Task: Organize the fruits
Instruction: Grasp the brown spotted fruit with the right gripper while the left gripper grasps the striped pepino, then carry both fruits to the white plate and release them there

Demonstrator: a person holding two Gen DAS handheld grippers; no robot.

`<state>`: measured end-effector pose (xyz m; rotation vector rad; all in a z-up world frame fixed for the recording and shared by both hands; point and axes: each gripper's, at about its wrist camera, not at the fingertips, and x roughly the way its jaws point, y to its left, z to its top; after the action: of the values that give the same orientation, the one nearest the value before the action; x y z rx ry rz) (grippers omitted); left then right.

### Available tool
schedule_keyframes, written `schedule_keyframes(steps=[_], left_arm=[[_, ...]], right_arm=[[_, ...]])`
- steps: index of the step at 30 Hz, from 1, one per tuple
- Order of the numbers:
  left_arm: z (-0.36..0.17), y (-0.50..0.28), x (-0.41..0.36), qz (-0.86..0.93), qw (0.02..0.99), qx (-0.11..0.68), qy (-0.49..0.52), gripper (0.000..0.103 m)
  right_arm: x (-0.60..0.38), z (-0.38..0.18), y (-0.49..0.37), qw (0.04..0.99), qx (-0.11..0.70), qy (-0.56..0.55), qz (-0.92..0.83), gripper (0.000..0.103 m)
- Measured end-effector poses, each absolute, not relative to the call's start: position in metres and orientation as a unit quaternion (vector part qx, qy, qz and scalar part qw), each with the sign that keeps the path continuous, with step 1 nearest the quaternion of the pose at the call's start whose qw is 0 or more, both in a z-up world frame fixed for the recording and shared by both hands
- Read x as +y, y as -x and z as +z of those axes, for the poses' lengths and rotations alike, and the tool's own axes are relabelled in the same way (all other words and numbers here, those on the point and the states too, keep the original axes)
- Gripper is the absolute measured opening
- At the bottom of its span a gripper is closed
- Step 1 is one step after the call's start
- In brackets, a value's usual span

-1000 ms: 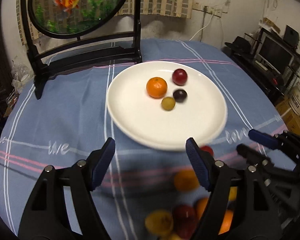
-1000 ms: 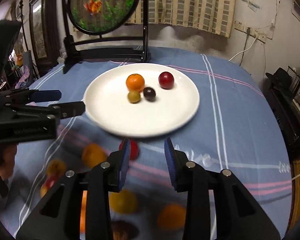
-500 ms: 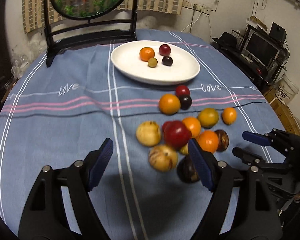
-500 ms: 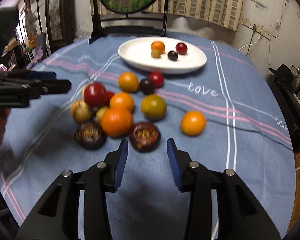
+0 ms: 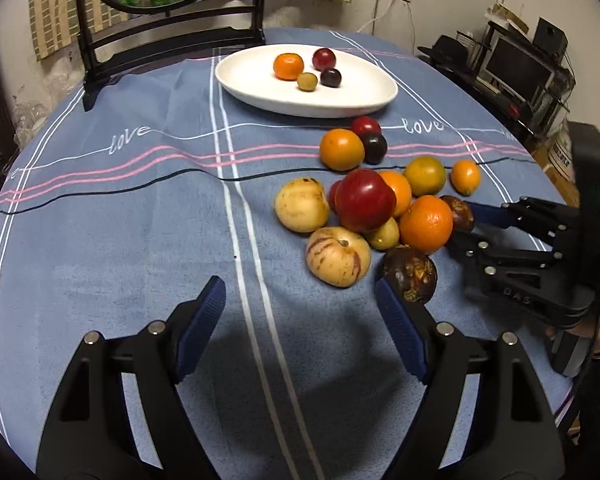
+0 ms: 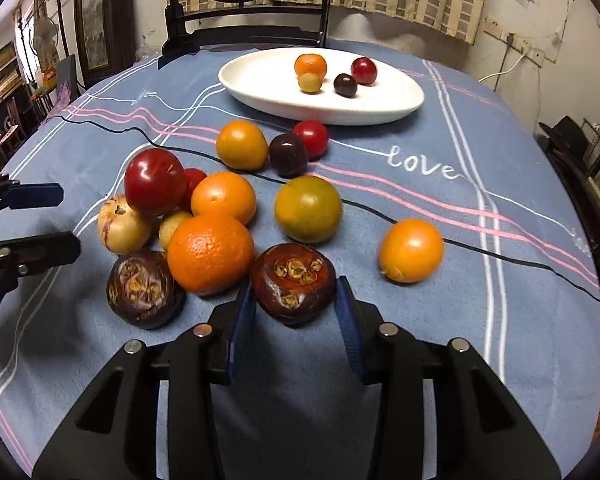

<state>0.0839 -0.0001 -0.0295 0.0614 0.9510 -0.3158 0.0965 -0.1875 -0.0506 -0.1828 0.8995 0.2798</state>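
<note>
A white plate [image 5: 260, 92] [image 6: 268, 92] at the far side of the table holds several small fruits. A pile of loose fruit lies on the blue cloth nearer me, among them a big orange [image 5: 426, 224] [image 6: 210, 252] and a red apple [image 5: 364, 200] [image 6: 154, 182]. My right gripper [image 6: 296, 312] is open with its pads on either side of a dark mangosteen [image 6: 294, 282] [image 5: 458, 212], not closed on it. My left gripper [image 5: 300, 320] is open and empty over bare cloth, a second mangosteen [image 5: 410, 274] [image 6: 144, 288] by its right pad.
A black stand [image 5: 172, 40] with a round fish picture stands behind the plate. A small orange fruit [image 6: 412, 250] lies apart at the right of the pile. Shelves with electronics [image 5: 520, 68] stand past the table's right edge.
Both grippers have drawn back from the plate toward the near side of the table. The fruit pile is now close ahead, and the right gripper has come up around the mangosteen.
</note>
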Motion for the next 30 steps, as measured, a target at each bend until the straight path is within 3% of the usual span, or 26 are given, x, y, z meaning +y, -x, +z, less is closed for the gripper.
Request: schedule_keyframes(steps=[8, 12, 14, 15, 21, 30], left_arm=[[-0.041, -0.098, -0.020, -0.166, 0.866, 0.468, -0.054, 0.076], [-0.052, -0.114, -0.020, -0.188, 0.847, 0.497, -0.029, 0.048], [-0.054, -0.115, -0.029, -0.183, 0.853, 0.486, -0.051, 0.047], [-0.055, -0.113, -0.033, -0.181, 0.856, 0.481, -0.062, 0.042], [-0.036, -0.105, -0.031, -0.178, 0.865, 0.465, -0.063, 0.041], [0.037, -0.130, -0.018, -0.162, 0.906, 0.388, -0.038, 0.041]], right_arm=[[-0.213, -0.034, -0.072, 0.900, 0.411, 0.058, 0.132, 0.041], [-0.215, -0.031, -0.065, 0.902, 0.405, 0.053, 0.138, 0.041], [-0.215, -0.029, -0.063, 0.904, 0.402, 0.051, 0.139, 0.041], [-0.214, -0.027, -0.062, 0.904, 0.400, 0.050, 0.141, 0.041], [-0.211, -0.013, -0.057, 0.911, 0.380, 0.059, 0.146, 0.041], [-0.212, 0.043, -0.082, 0.946, 0.293, 0.049, 0.132, 0.041]])
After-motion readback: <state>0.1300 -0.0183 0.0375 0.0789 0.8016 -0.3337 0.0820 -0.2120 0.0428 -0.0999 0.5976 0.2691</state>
